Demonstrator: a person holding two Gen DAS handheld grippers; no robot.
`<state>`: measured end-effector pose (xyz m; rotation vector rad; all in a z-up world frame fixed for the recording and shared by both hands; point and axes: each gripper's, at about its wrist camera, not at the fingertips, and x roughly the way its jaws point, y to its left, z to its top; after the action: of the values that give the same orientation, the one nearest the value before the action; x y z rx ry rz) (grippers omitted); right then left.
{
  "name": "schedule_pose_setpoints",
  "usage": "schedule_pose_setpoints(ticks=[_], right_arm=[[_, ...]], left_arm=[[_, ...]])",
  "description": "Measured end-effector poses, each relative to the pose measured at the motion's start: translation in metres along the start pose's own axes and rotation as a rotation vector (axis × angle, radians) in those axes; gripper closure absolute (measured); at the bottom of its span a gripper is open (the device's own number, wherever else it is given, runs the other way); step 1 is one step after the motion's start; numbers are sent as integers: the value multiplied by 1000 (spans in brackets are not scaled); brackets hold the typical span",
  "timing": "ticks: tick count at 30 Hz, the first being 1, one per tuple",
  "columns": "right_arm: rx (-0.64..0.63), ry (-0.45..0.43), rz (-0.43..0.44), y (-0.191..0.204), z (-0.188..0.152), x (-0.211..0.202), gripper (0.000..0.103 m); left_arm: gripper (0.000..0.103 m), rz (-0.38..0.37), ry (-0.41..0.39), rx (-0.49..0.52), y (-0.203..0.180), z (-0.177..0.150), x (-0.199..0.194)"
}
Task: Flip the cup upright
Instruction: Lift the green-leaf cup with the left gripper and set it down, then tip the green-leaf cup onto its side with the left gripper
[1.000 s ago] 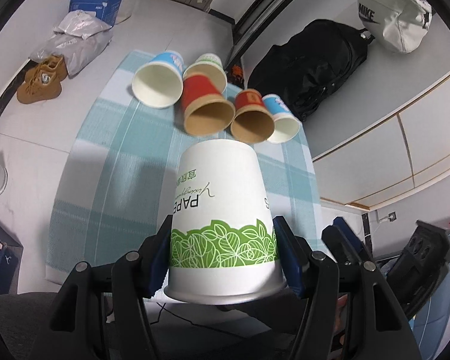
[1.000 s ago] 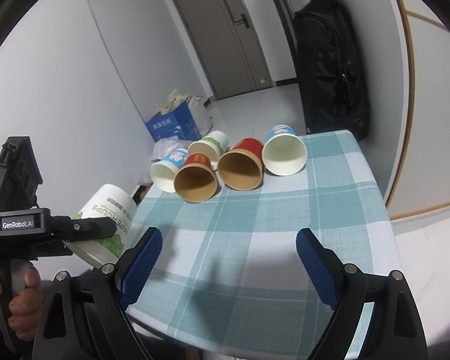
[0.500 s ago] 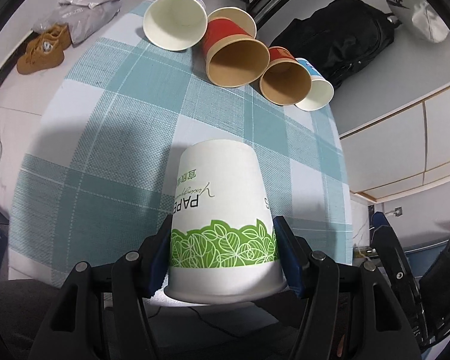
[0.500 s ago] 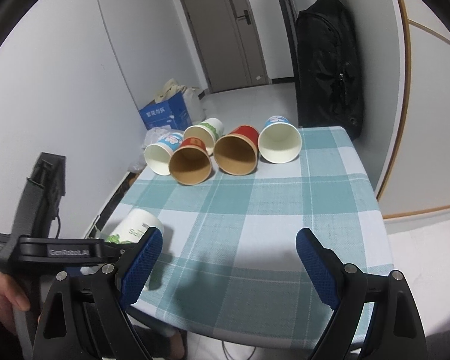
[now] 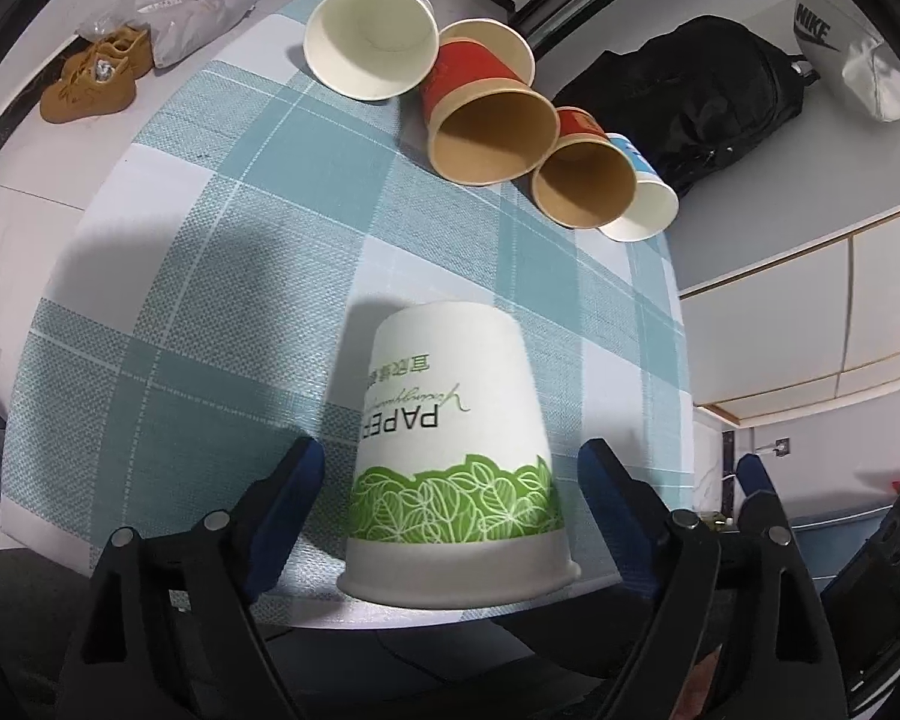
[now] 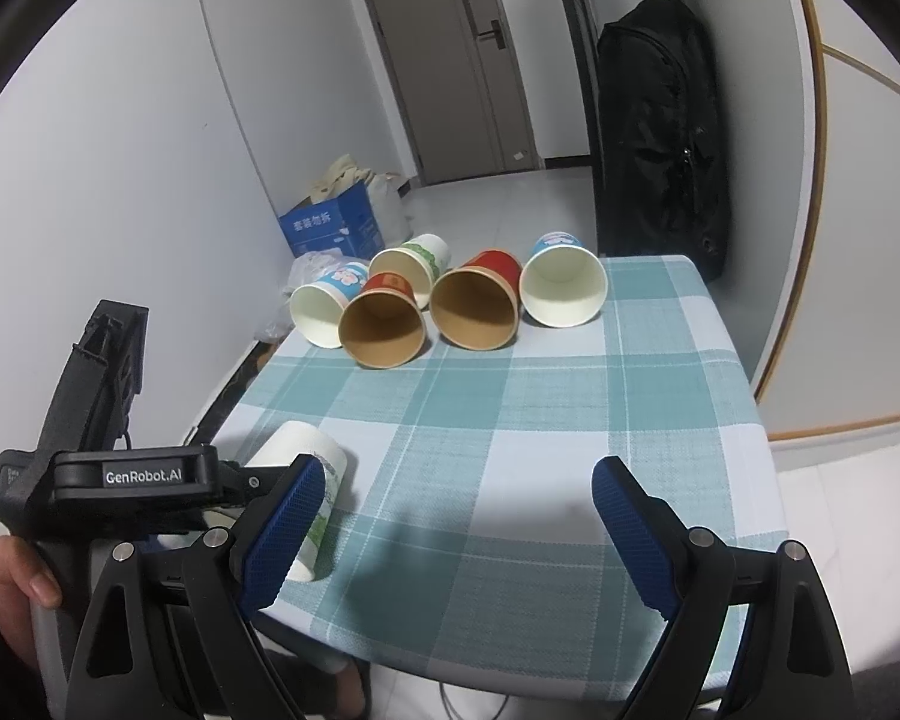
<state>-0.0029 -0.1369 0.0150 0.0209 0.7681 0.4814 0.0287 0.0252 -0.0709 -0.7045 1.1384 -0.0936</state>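
In the lower centre of the left wrist frame the white paper cup with green leaf print (image 5: 453, 450) stands mouth-down near the checked desk's (image 5: 222, 252) front edge, between the parted, non-touching left claw (image 5: 450, 483), likely for regripping; the right claw (image 6: 453, 525), lower centre, gapes empty.

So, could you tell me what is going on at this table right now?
A person is working with handheld tongs on paper cups. The left tongs are open around a white cup with green leaves, which sits on the checked tablecloth near its front edge. The right tongs are open and empty. Five more cups lie on their sides at the far edge.
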Motion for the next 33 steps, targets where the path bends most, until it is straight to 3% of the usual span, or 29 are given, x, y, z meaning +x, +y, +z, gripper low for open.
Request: schedule_pose_setpoints(ticks=[7,14,18,22,33], right_arm=[[4,2,5,1,-1,-1,12],[5,-2,18,3,0,-3,12],[3,-20,33,4,0,-6,12],[-24,-50,57,9,0,-13,12],[-144,-88,107,41,-8,-22,12]], left_arm=[[20,50,-105,24,-10,2,-25],[20,98,-307,114,-40,3,-81],[20,209,-388,182,-50,-7,-95],[20,315,-458,188,-36,-21,-94],[20,335,-560,237,-20,-40,-96]])
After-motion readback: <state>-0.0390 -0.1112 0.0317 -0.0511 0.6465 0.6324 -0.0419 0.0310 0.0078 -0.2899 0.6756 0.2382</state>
